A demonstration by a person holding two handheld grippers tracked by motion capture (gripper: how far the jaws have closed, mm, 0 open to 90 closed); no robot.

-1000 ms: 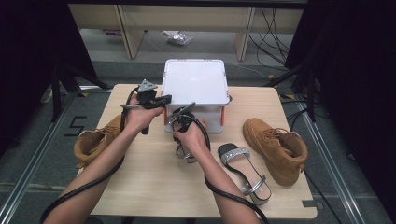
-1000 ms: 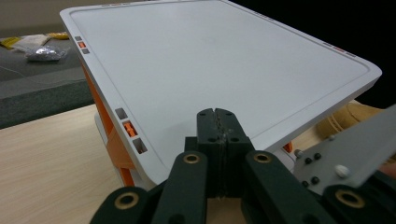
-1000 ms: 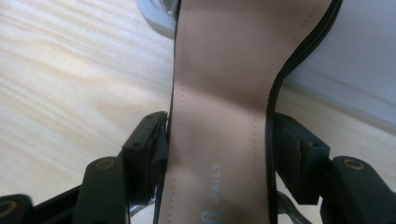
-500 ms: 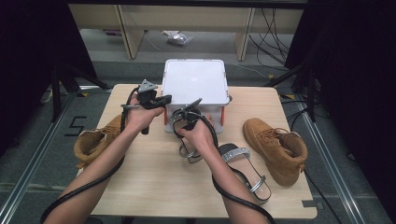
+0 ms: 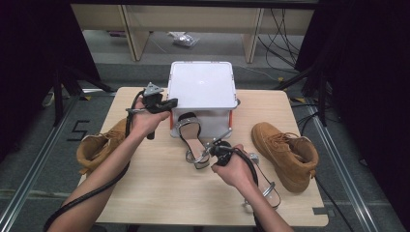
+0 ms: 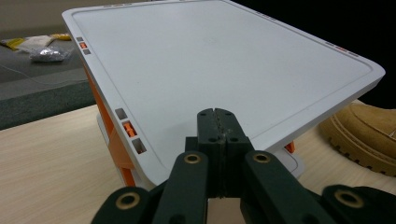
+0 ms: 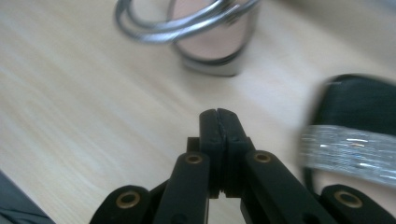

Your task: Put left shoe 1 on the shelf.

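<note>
Right tongs [image 5: 209, 153] pulled back toward the person & just snapped closed on nothing, leaving one sandal [image 5: 191, 136] in front of them, toe at the white box [image 5: 202, 83]. Left tongs [image 5: 169, 102], closed & empty, sit at the box's left edge. Right gripper view shows the sandal's heel [image 7: 212, 49] just ahead, 2nd sandal [image 7: 348, 140] beside the jaws.

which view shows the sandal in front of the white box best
The high view: the whole sandal lies toe toward the white box, heel toward the right hand-held gripper. The right gripper view shows its blurred heel and ankle strap up close. The left gripper view looks across the box lid.
</note>
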